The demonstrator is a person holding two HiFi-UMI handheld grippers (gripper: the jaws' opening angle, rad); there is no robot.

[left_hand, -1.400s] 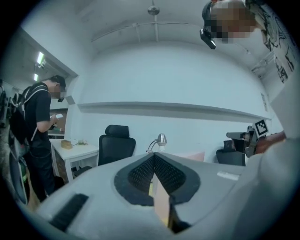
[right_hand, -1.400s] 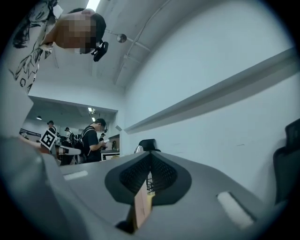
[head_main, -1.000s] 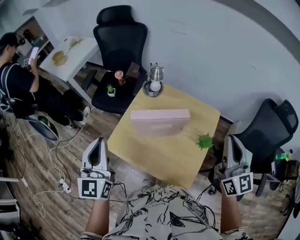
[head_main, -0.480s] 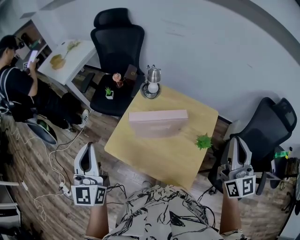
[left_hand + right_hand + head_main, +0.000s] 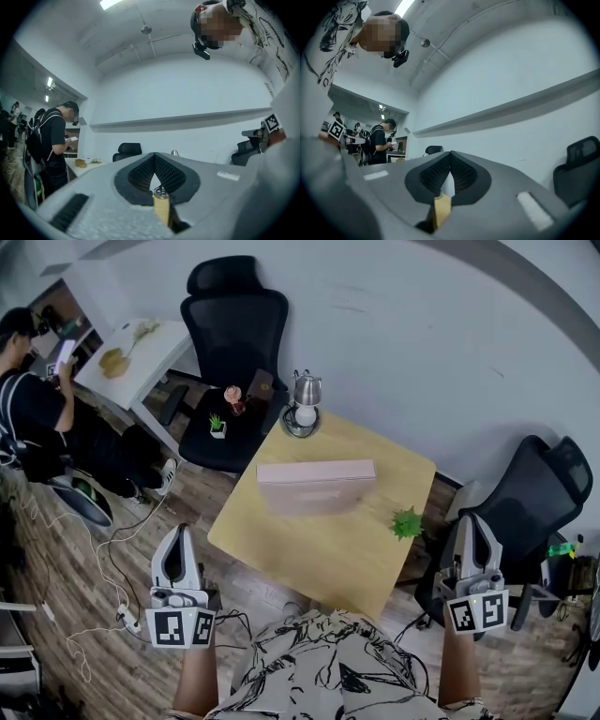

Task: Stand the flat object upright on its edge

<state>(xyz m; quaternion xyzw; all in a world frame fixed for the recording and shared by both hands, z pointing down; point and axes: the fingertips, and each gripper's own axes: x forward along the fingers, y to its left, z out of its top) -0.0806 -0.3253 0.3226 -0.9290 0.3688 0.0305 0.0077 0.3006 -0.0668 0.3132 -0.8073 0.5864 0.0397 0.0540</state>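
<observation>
A flat pink box (image 5: 317,486) stands upright on its long edge on the wooden table (image 5: 319,540), toward the far side. My left gripper (image 5: 175,552) is held off the table's near left corner, over the floor, jaws shut and empty. My right gripper (image 5: 471,540) hangs past the table's right edge, beside a black chair, also shut with nothing in it. Both gripper views look up at the wall and ceiling past closed jaws: left gripper (image 5: 155,167), right gripper (image 5: 450,172).
A small green plant (image 5: 408,522) sits at the table's right edge. A steel kettle (image 5: 305,401) on a round base stands at the far corner. Black office chairs stand behind (image 5: 239,343) and to the right (image 5: 530,502). A person (image 5: 37,399) stands at far left; cables (image 5: 112,568) lie on the floor.
My left gripper dropped back toward me and leftward away from the table corner, then held still. The right gripper shifted slightly toward me. The pink box has not moved.
</observation>
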